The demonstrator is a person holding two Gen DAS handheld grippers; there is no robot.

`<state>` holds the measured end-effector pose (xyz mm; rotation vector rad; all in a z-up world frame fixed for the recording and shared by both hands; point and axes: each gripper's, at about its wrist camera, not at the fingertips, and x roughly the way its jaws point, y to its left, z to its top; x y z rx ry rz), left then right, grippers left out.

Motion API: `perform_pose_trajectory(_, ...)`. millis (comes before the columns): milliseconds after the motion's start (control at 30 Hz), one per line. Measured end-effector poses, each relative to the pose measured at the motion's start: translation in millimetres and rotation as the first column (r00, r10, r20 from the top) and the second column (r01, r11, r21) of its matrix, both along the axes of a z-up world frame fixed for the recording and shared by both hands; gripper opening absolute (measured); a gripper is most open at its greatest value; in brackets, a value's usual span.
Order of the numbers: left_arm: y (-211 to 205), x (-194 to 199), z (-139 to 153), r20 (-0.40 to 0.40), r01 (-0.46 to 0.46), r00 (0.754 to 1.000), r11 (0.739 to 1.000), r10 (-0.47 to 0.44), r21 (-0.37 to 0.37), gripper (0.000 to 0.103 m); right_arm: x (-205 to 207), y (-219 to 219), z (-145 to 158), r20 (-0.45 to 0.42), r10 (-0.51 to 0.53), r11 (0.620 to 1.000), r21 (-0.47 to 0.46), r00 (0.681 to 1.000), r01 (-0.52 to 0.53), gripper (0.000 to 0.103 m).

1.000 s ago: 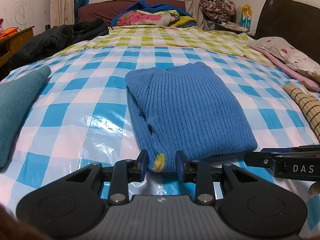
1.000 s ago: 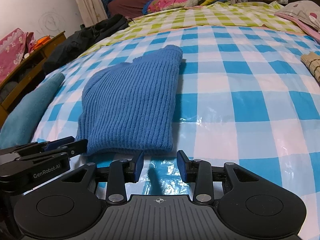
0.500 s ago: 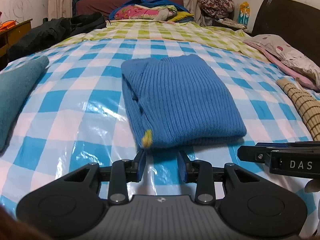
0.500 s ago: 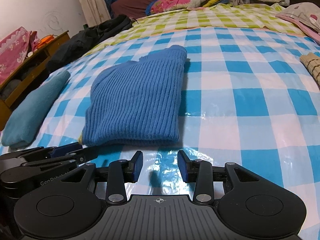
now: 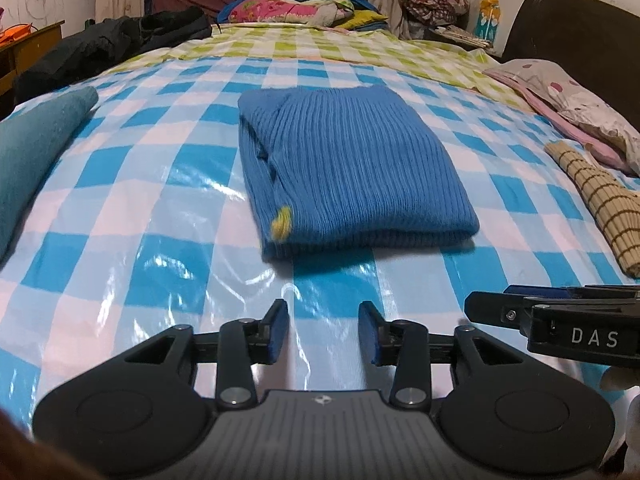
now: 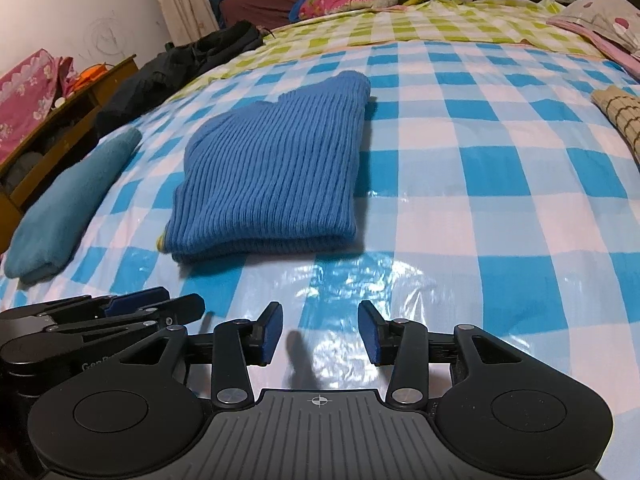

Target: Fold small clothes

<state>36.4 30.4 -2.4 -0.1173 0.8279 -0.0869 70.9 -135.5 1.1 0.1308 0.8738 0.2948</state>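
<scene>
A blue ribbed sweater (image 5: 352,168) lies folded into a neat rectangle on the blue-and-white checked sheet, with a small yellow patch at its near left corner. The right wrist view shows the same sweater (image 6: 272,176) from the right side. My left gripper (image 5: 323,330) hovers just short of the sweater's near edge, its jaws opening with nothing between them. My right gripper (image 6: 320,334) is a little way back from the near right corner, jaws opening too and empty. Each gripper shows at the edge of the other's view.
A folded teal cloth (image 6: 68,204) lies left of the sweater. A beige checked cloth (image 5: 596,196) and a pink spotted pillow (image 5: 576,108) lie to the right. Dark clothing (image 5: 108,48) and a colourful heap sit at the far end. A wooden cabinet (image 6: 52,136) stands beside the bed.
Both grippers have drawn back from the sweater's near edge and widened their jaws. The left one has let go of the yellow-patched corner, which now lies on the sheet.
</scene>
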Motion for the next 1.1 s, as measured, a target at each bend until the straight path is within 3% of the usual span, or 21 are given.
perform_pose_trajectory(833, -18.7, -34.9, 8.9, 0.004, -0.018, 1.0, 0.996, 0.017, 0.089, 0.075, -37.7, -0.1, -3.2, 0.035, -0.019, 0.998, -0.062, 0.999, 0.021, 0.055)
perform_pose_trajectory(1100, -16.6, -39.2, 12.8, 0.005, -0.025, 1.0, 0.998, 0.025, 0.064, 0.085, -41.9, -3.7, -3.7, 0.032, -0.036, 0.997, -0.061, 0.999, 0.038, 0.056)
